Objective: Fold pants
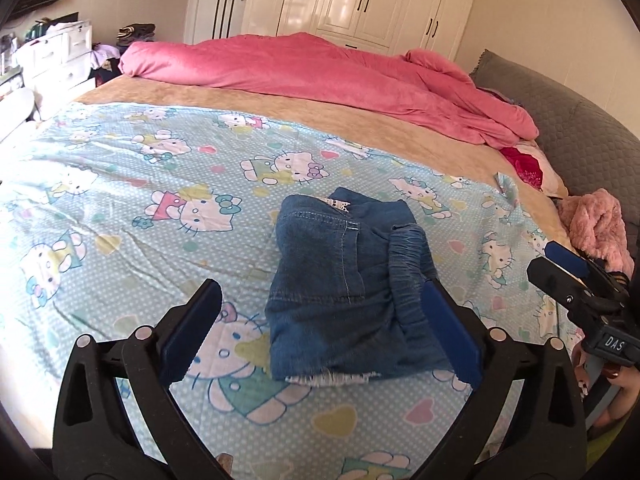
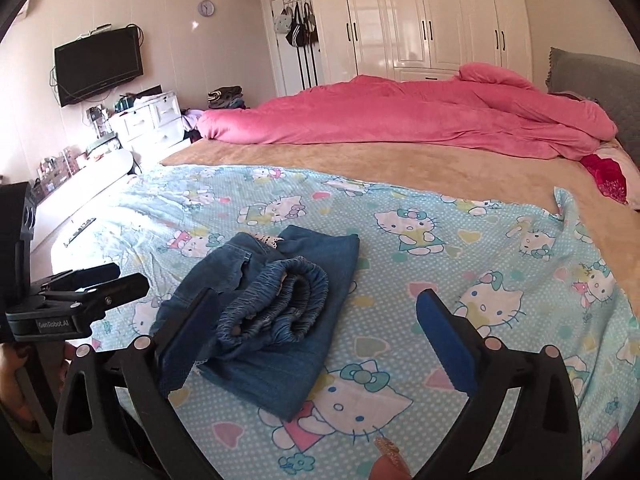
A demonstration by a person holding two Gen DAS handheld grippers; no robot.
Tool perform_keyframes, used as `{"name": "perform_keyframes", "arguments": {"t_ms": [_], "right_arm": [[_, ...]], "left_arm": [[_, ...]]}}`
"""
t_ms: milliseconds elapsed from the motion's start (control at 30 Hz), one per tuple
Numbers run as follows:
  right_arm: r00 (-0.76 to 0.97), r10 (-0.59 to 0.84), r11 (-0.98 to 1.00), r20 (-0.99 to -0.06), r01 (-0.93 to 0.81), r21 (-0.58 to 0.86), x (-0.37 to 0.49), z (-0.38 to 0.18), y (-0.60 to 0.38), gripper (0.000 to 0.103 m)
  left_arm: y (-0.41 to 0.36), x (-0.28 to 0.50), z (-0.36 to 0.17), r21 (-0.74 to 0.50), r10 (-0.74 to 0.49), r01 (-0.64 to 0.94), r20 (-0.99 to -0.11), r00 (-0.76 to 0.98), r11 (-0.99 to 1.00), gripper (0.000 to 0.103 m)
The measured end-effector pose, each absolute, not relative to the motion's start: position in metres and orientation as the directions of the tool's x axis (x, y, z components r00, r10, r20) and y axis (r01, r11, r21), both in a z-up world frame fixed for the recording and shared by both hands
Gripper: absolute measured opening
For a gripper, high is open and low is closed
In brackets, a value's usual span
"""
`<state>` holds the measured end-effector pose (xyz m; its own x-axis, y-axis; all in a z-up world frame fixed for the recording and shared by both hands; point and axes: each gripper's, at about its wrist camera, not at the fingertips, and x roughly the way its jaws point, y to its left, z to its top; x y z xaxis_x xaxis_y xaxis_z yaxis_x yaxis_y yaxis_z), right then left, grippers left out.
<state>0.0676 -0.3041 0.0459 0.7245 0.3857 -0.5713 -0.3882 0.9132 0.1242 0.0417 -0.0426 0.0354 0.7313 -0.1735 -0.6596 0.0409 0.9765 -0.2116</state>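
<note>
Folded jeans (image 1: 344,300) lie in a compact bundle on the cartoon-print sheet (image 1: 120,208), elastic waistband on top. Left gripper (image 1: 320,320) and right gripper (image 2: 320,328) both spread wide, holding nothing, above the bundle.

Bedroom, daylit, cream walls. White glossy wardrobe (image 2: 432,20) at 12 o'clock, black handles. Bags hang on door (image 2: 298,28) at 11 o'clock. Round wall clock (image 2: 205,8) left of door. Black TV (image 2: 98,65) wall-mounted at 10 o'clock; white drawer unit (image 2: 150,120) below, cluttered top. Bed: cartoon-cat sheet (image 2: 460,248) over tan blanket (image 2: 360,164), pink duvet (image 2: 400,120) bunched behind. Grey headboard (image 2: 592,72) at 2 o'clock.
</note>
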Motion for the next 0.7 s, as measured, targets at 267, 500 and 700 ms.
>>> {"name": "perform_keyframes", "arguments": {"t_ms": [267, 500, 700], "right_arm": [[0.738, 0.378, 0.915, -0.559, -0.392, 0.101, 0.041, 0.056, -0.308, 0.098], [0.759, 0.356, 0.919, -0.545, -0.390, 0.058, 0.014, 0.061, -0.309, 0.098], [0.771, 0.346, 0.921, -0.534, -0.388, 0.036, -0.003, 0.063, -0.310, 0.098]], "left_arm": [[-0.038, 0.010, 0.040, -0.179, -0.132, 0.017, -0.654, 0.745, 0.984, 0.094], [-0.039, -0.014, 0.042, -0.150, -0.112, 0.018, -0.647, 0.754, 0.989, 0.094], [-0.040, -0.030, 0.035, -0.146, -0.113, 0.020, -0.661, 0.742, 0.989, 0.094]]}}
